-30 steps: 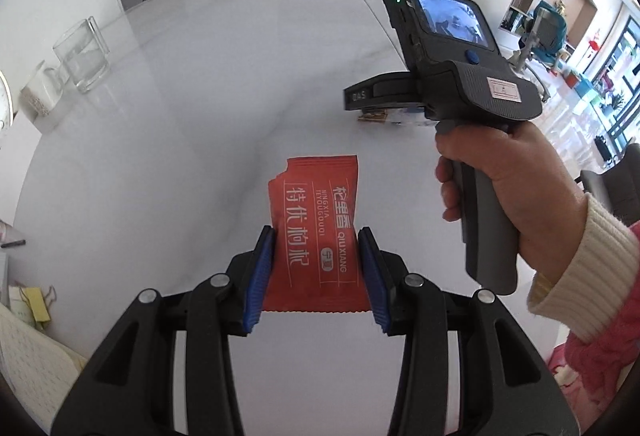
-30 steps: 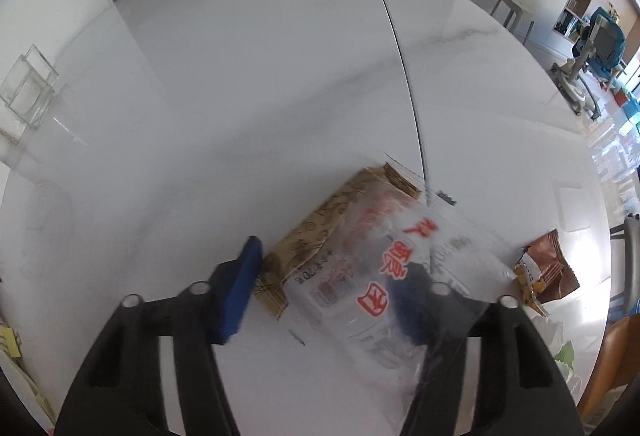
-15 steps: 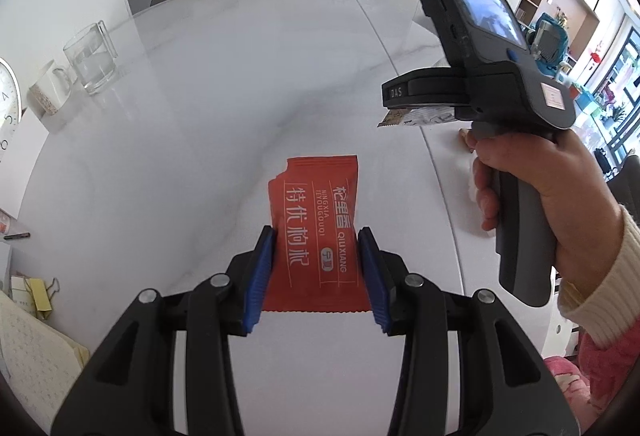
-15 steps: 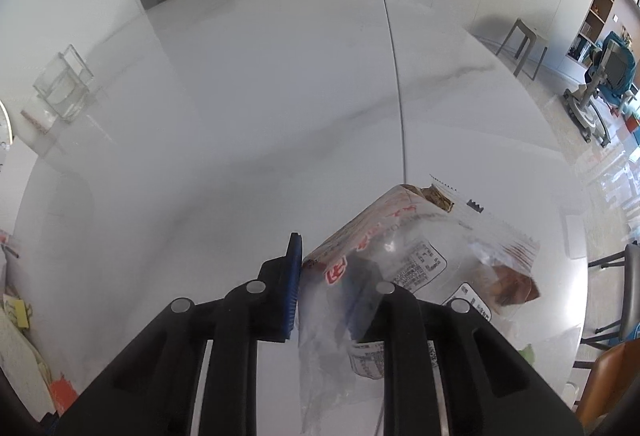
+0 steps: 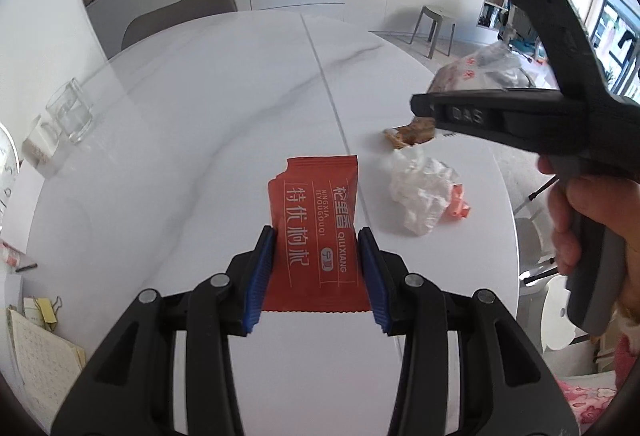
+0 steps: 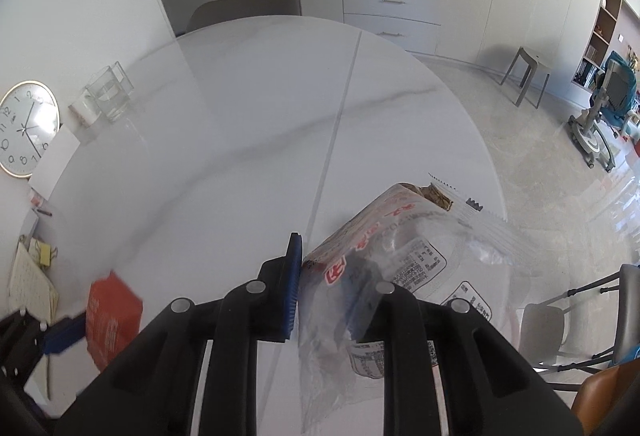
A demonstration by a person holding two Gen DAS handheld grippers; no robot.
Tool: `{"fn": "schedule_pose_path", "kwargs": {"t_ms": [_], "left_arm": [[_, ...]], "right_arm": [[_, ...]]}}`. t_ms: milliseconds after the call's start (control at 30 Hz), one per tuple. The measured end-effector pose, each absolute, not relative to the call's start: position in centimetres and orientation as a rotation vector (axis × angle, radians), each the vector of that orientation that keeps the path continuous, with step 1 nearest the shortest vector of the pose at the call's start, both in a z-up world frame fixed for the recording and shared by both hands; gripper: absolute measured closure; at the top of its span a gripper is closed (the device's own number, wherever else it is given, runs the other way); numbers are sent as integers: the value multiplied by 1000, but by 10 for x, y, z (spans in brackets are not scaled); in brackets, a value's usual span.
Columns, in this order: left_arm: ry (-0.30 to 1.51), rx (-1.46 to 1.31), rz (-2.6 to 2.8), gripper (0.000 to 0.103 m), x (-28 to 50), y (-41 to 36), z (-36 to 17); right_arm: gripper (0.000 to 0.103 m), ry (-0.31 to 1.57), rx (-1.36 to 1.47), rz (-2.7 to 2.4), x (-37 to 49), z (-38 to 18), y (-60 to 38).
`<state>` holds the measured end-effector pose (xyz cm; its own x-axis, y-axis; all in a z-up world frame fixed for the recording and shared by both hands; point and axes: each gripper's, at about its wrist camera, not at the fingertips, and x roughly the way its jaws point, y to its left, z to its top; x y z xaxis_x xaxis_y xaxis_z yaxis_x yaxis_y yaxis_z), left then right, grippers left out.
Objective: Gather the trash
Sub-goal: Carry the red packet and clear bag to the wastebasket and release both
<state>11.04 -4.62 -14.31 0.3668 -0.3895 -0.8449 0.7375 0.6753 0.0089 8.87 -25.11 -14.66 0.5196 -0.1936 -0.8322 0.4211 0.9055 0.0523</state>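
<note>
Pinching the red snack wrapper (image 5: pixel 316 232) between its blue fingers (image 5: pixel 260 272), the left gripper (image 5: pixel 318 272) holds it up over the near part of the white tabletop (image 5: pixel 200 108). Over on the right, the right gripper (image 6: pixel 328 292) has its fingers clamped on a clear plastic bag (image 6: pixel 404 256). A crumpled white wrapper (image 5: pixel 420 192) and an orange scrap (image 5: pixel 412 132) lie on the tabletop just right of the red one. Glass (image 5: pixel 70 112) sits far left.

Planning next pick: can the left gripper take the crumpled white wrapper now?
Probably not: the left gripper is shut on the red packet. The crumpled white wrapper lies unobstructed on the table.
</note>
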Motion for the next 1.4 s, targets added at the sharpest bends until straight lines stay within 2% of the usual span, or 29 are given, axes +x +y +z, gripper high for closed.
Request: {"fn": "schedule_pose_path", "kwargs": {"t_ms": [467,833,867,933,967,1067,1133,1233,1400], "left_arm": [[994,446,-919,61,4,-243,-153],[1169,503,-1028,61,-28,-367,-224],[1197,509,-1025,60,-28,-375,-233],[1243,533,-1009,49,-29,-386,-248],[1257,546,-999,40,-30,-390,-253],[1258,579,-966,27,-34,-395,-261],[1270,585,-961,27,-36,-396,-264],[1297,592,-940,19,-37,-395,-267],[1283,620,-933,19,-39,-390,-261]], "right_arm": [[83,990,262,-367,-59,-164,-408],[83,1045,330,-430,-119,-205,-501],[83,1045,335,-435,-122,-207,-508],[83,1043,361,-442,-126,-212,-519],[83,1043,373,-444,-131,-214,-524],[83,1047,401,-447,-133,-222,-532],[83,1049,410,-438,-132,-227,-534],[83,1055,421,-429,-134,-231,-539],[83,1059,435,-410,-132,-235,-541]]}}
